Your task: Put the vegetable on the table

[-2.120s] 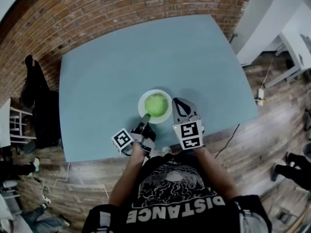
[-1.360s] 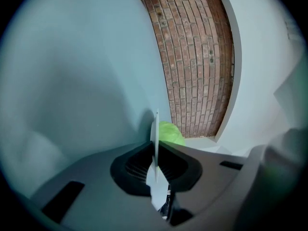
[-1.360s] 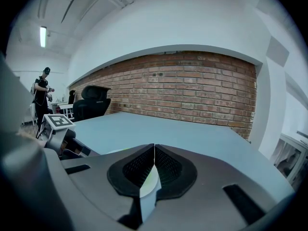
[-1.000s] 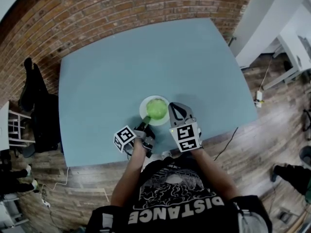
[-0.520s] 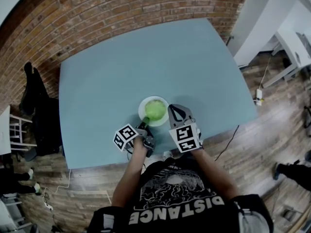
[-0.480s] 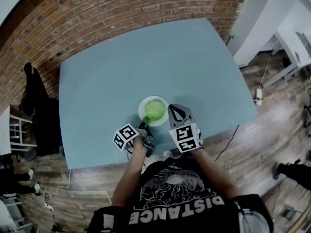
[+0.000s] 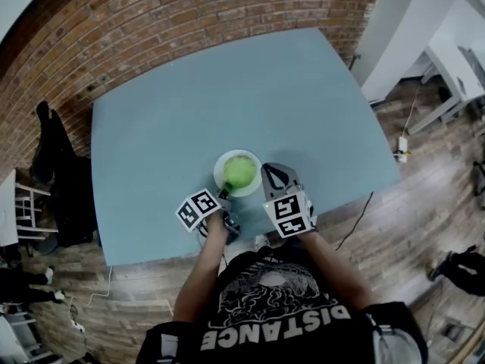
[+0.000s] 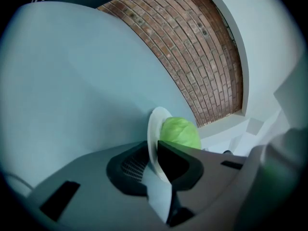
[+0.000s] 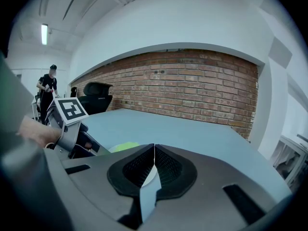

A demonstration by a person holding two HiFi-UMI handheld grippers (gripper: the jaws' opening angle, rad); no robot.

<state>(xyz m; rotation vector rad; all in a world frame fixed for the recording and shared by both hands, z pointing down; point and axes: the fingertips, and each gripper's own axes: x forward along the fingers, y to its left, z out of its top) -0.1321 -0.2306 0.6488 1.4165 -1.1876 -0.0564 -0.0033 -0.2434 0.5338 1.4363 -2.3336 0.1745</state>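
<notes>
A round green cabbage (image 7: 240, 171) lies on a white plate (image 7: 224, 163) near the front edge of the blue table (image 7: 167, 105). My left gripper (image 7: 224, 196) is shut on the plate's near rim; in the left gripper view the plate (image 8: 155, 129) runs edge-on between the jaws, with the cabbage (image 8: 180, 134) just past them. My right gripper (image 7: 271, 173) is shut with nothing in it, just right of the plate. In the right gripper view its jaws meet at the right gripper (image 9: 154, 149), and the cabbage (image 9: 126, 147) peeks out to the left.
A brick wall (image 7: 197, 14) runs behind the table. A black chair with clothes (image 7: 53, 158) stands to the left. White furniture (image 7: 455, 59) is at the right. A person (image 9: 47, 88) stands far off in the right gripper view.
The left gripper's marker cube has shifted slightly up and turned while staying clamped on the plate rim. The right gripper has barely moved.
</notes>
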